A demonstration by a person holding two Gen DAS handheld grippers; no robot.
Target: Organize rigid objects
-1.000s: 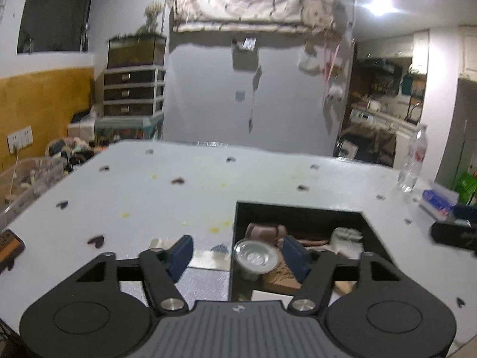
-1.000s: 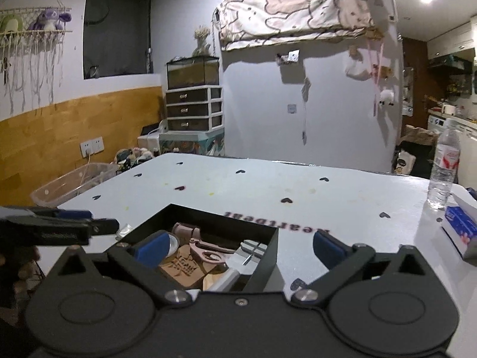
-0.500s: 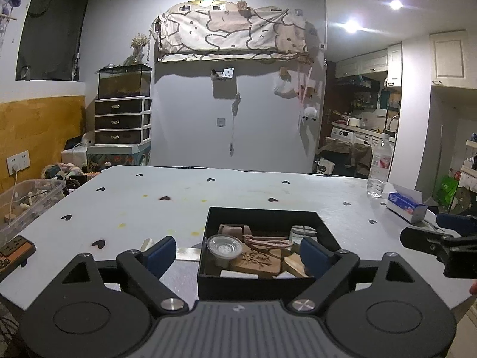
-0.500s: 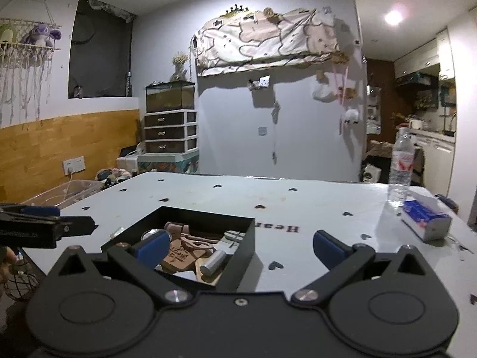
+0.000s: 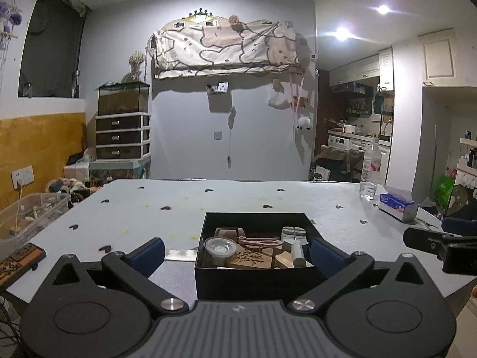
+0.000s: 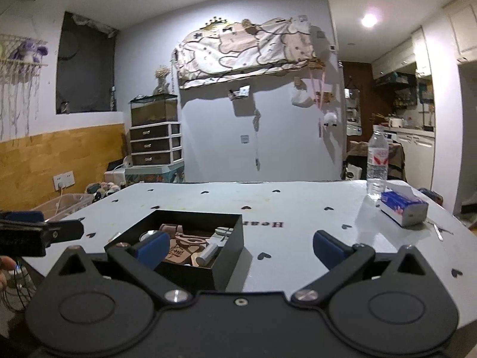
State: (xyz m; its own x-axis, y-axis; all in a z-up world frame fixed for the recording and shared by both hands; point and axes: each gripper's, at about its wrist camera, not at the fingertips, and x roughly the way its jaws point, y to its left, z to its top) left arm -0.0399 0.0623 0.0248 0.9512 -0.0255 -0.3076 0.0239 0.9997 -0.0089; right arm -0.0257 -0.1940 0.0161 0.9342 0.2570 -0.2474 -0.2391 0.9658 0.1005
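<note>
A black open box (image 5: pixel 256 277) stands near the front edge of the white table (image 5: pixel 208 203). In it lie a clear plastic cup (image 5: pixel 220 247), a carved wooden block (image 5: pixel 253 258), a pink scissor-like tool (image 5: pixel 259 241) and a white cylinder (image 5: pixel 297 255). My left gripper (image 5: pixel 237 255) hangs back from the box. Its jaws are opening wide and its pads touch nothing. My right gripper (image 6: pixel 240 247) is open and empty, to the right of the box (image 6: pixel 231 238). Each gripper shows at the edge of the other's view: the right gripper (image 5: pixel 438 238) and the left gripper (image 6: pixel 38 232).
A water bottle (image 6: pixel 377 164) and a tissue pack (image 6: pixel 402 208) stand at the table's far right. A wooden stamp block (image 5: pixel 21 259) lies at the left edge, and a flat shiny piece (image 5: pixel 182 255) lies left of the box. A clear plastic bin (image 5: pixel 26 217) sits beyond the left edge.
Both grippers have drawn back from the box toward the table's near edge. The left jaws have spread wider, and the clear cup that was between them now sits in the box.
</note>
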